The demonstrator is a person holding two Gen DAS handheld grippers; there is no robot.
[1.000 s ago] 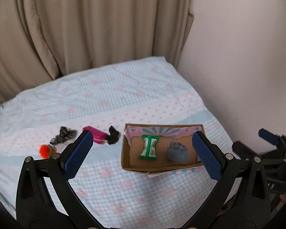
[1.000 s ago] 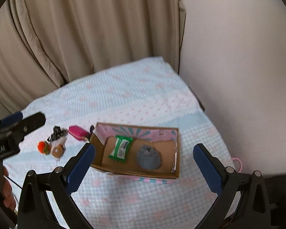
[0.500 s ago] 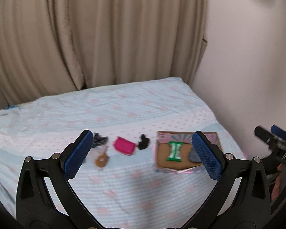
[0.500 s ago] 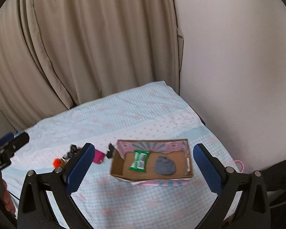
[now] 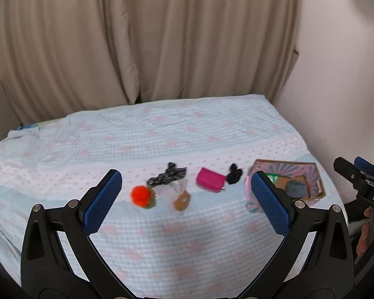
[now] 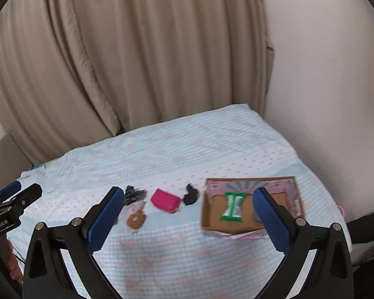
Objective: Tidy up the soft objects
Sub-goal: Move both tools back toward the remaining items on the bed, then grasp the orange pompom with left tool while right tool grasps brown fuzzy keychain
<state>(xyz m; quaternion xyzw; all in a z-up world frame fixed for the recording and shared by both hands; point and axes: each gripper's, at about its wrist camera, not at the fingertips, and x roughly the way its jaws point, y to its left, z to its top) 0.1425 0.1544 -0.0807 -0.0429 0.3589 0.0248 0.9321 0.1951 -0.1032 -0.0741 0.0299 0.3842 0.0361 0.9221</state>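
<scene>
A cardboard box with pink patterned flaps sits on the right side of a bed covered in a pale blue, pink-dotted sheet. Inside it lie a green-and-white packet toward the left and a grey cloth bundle to its right; in the right wrist view the bundle is largely hidden behind a blue finger pad.

Left of the box, a row of loose items rests on the sheet: a small black piece nearest the box, a pink pouch, a black-and-white patterned fabric piece, a round brown item and an orange pom-pom.

Both the left gripper and the right gripper hang above the bed with fingers spread wide, holding nothing.

Compared with a second ago, the left gripper has swung leftward, so the loose items now sit between its fingers and the box has slid to the right edge of its view. The right gripper has pulled back, showing the whole row as well as the box.
</scene>
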